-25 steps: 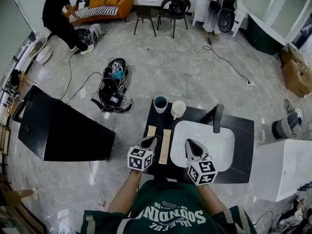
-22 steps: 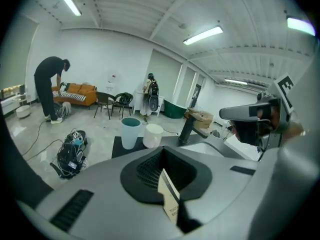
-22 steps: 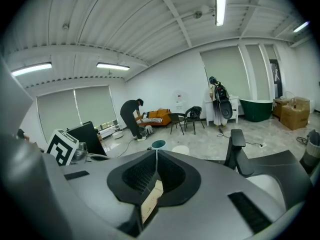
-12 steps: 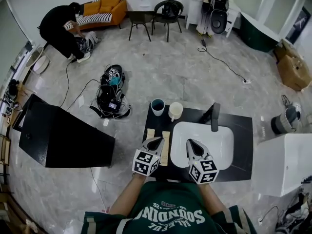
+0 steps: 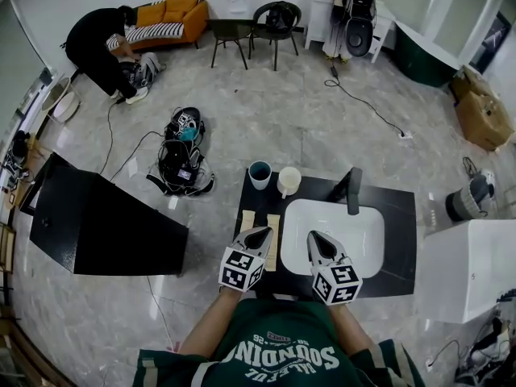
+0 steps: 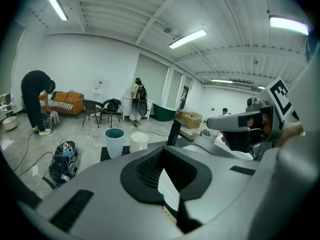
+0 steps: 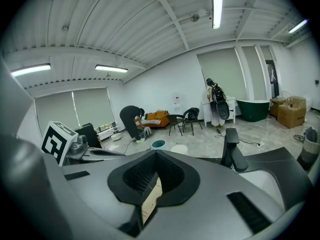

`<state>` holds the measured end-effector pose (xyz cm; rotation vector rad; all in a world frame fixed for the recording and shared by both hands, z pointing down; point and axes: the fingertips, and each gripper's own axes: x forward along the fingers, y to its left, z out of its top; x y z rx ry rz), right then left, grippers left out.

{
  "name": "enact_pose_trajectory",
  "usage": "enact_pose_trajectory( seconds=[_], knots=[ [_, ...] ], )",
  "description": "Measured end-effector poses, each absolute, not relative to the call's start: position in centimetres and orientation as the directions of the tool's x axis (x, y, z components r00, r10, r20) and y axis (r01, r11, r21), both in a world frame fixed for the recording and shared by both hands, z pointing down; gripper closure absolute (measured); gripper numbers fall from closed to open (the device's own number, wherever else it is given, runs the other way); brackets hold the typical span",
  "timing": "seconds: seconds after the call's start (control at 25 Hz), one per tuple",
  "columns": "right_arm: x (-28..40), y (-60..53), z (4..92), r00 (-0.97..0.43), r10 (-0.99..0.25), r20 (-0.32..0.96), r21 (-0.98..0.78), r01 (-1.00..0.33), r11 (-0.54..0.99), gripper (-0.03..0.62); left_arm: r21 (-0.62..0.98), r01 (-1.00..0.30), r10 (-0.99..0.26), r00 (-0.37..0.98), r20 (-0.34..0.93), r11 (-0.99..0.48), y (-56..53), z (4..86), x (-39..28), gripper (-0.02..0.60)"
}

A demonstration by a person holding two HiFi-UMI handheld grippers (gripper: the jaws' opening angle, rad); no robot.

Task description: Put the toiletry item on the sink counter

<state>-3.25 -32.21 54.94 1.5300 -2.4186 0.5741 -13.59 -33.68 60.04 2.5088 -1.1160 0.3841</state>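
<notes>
Jaws on left gripper [image 5: 261, 231] and right gripper [image 5: 314, 236] are pressed together.

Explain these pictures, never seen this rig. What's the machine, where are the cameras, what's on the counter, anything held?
No robot: a person holds a two-jaw hand tool in each hand, the left gripper and the right gripper; the marker cubes belong to them. The top-down picture comes from a camera on the person's head. The other two come from cameras riding on each gripper, looking along its jaws. The black counter has a white basin, a tap, a teal-lined cup, a cream cup, and a short beige box beside a long beige box. Both pairs of jaws are together, holding nothing from the counter; the pale slip in each gap looks like part of the tool.
</notes>
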Motion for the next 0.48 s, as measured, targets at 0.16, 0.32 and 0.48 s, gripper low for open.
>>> enact_pose_trajectory(
  seconds=[0.16,0.32,0.48],
  knots=[
    [-3.4,-31.6,55.2,-0.440,-0.810,0.388,-0.205,-0.898,0.390,0.553,0.224,-0.750,-0.648,0.655,0.390,-0.623,-33.1,60.3,-13.3,0.571],
    [-3.6,-31.1,55.1,-0.443,-0.807,0.392,-0.200,-0.897,0.395,0.553,0.226,-0.744,-0.641,0.661,0.390,-0.629,-32.6,60.3,-13.1,0.571],
    [-3.7,-30.5,55.0,-0.448,-0.803,0.393,-0.204,-0.894,0.399,0.553,0.233,-0.740,-0.634,0.664,0.396,-0.631,-32.1,60.3,-13.1,0.571]
  ],
)
